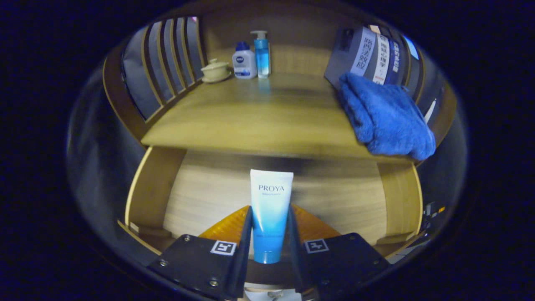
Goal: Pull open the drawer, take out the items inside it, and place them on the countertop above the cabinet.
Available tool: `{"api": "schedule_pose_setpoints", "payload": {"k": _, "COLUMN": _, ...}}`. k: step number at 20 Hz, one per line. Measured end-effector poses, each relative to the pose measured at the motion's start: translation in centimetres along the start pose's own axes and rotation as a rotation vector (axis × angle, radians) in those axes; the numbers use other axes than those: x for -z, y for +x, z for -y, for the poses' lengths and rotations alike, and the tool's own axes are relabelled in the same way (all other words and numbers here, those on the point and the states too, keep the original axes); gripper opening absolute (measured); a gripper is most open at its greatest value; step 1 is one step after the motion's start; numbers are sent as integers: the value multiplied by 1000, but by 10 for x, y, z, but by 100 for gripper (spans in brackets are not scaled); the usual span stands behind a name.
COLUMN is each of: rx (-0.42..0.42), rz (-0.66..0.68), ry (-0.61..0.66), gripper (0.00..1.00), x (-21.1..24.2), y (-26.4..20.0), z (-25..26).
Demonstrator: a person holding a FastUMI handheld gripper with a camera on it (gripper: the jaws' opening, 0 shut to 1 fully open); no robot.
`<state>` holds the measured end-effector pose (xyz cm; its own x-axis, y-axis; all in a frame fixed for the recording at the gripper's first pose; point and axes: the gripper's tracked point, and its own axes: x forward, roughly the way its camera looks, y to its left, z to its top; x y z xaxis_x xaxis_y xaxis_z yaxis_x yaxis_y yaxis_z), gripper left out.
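Note:
A white-to-blue cosmetic tube (270,213) stands cap down between my two fingers, and my gripper (269,234) is shut on it, both fingers pressing its sides. The tube is lifted above the open wooden drawer (209,196), whose pale bottom lies beyond and below the fingers. Higher up and further off stretches the wooden countertop (259,117) of the cabinet.
At the back of the countertop stand a cream lidded cup (215,70), a small white-and-blue bottle (244,61) and a blue pump bottle (262,53). A folded blue towel (382,115) lies at its right edge under leaning books (370,52). A slatted wooden rail (167,62) borders the left.

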<state>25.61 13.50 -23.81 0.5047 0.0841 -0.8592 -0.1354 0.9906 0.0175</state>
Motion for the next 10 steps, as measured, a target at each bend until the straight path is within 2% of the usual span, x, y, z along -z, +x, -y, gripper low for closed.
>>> {"api": "schedule_pose_setpoints", "payload": {"k": 6, "rx": -12, "rz": 83, "ry": 22, "gripper": 45, "x": -57, "y": -6, "z": 0}}
{"api": "schedule_pose_setpoints", "payload": {"k": 10, "rx": 17, "rz": 131, "ry": -7, "gripper": 45, "x": -90, "y": 5, "z": 0}}
